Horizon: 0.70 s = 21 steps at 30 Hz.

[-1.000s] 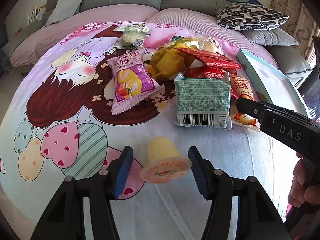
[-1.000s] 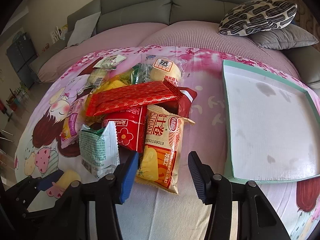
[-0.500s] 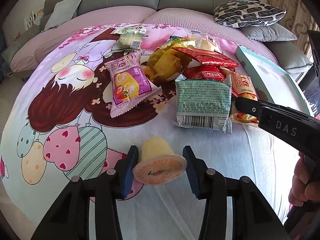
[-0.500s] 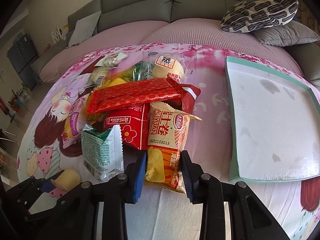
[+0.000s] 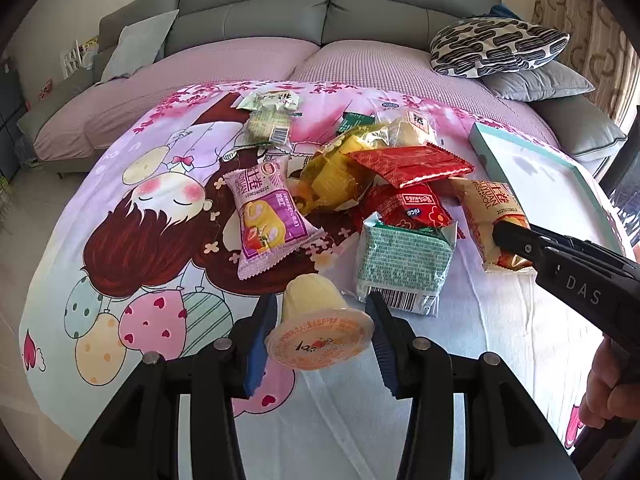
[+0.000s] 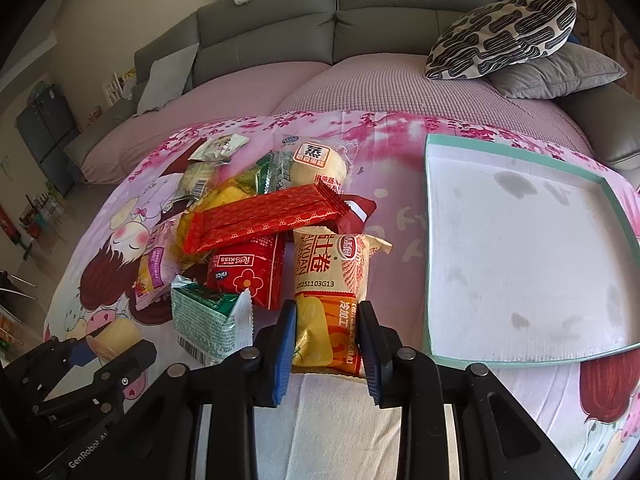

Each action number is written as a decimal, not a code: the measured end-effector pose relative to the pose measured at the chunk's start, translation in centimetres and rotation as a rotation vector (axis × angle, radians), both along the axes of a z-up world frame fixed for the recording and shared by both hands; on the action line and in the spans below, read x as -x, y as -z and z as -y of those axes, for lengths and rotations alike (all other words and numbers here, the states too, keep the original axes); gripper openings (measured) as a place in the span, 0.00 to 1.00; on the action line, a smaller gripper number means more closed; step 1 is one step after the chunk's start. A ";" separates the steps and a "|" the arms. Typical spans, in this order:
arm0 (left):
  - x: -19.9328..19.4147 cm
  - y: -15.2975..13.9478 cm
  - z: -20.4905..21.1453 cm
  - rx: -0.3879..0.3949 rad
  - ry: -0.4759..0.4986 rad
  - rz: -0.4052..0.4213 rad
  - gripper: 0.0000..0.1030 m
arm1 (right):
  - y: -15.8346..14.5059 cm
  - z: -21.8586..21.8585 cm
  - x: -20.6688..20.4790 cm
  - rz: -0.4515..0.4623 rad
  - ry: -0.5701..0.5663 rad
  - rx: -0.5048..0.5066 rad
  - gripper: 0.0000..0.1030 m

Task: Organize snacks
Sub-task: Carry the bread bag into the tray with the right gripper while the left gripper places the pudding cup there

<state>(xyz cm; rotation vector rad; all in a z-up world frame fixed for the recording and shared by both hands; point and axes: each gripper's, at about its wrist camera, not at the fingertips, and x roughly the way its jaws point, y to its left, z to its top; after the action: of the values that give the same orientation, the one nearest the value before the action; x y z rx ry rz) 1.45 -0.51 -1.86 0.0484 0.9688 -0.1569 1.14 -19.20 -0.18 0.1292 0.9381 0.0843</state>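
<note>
Left gripper (image 5: 320, 340) clamped on jelly cup (image 5: 316, 320), lid toward camera, base pointing away. Right gripper (image 6: 326, 344), jaws just closing, pinches roll pack (image 6: 332, 296) near end; pack's length runs away from camera.

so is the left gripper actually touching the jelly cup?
Touching. In the left wrist view both blue pads of the left gripper press the rim of the jelly cup, with no gap on either side.

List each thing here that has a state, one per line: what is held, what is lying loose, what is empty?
Left gripper: shut on the jelly cup, sealed, tipped on its side.
Right gripper: shut on the orange cake-roll packet, sealed.
Green wafer packet: lying loose, barcode up.
Purple cake-roll packet: lying flat, apart from the pile.
Long red packet: on top of the pile.
Tray: empty.
</note>
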 end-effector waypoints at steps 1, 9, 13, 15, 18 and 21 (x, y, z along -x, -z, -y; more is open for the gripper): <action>-0.1 -0.2 0.1 -0.003 -0.001 0.005 0.46 | -0.2 0.2 0.1 0.005 0.003 -0.003 0.30; -0.5 -1.7 1.4 -0.010 0.006 0.039 0.46 | -1.9 1.2 0.8 0.057 0.012 -0.028 0.30; -1.0 -2.5 2.5 -0.010 0.014 0.059 0.46 | -2.1 2.4 0.8 0.060 0.040 -0.039 0.30; -1.4 -3.0 3.4 -0.004 0.030 0.073 0.46 | -2.3 3.5 0.9 0.068 0.064 -0.042 0.30; -2.1 -3.7 5.3 0.010 0.060 0.090 0.46 | -2.8 5.8 1.1 0.084 0.123 -0.041 0.30; -2.7 -4.4 7.7 0.028 0.104 0.106 0.46 | -2.9 8.8 1.5 0.090 0.202 -0.043 0.30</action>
<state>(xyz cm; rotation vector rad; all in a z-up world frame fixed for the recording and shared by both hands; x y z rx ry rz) 4.16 -8.18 2.54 0.0809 0.8588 -0.2614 -0.33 -27.96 2.71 0.2570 0.8289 -0.0766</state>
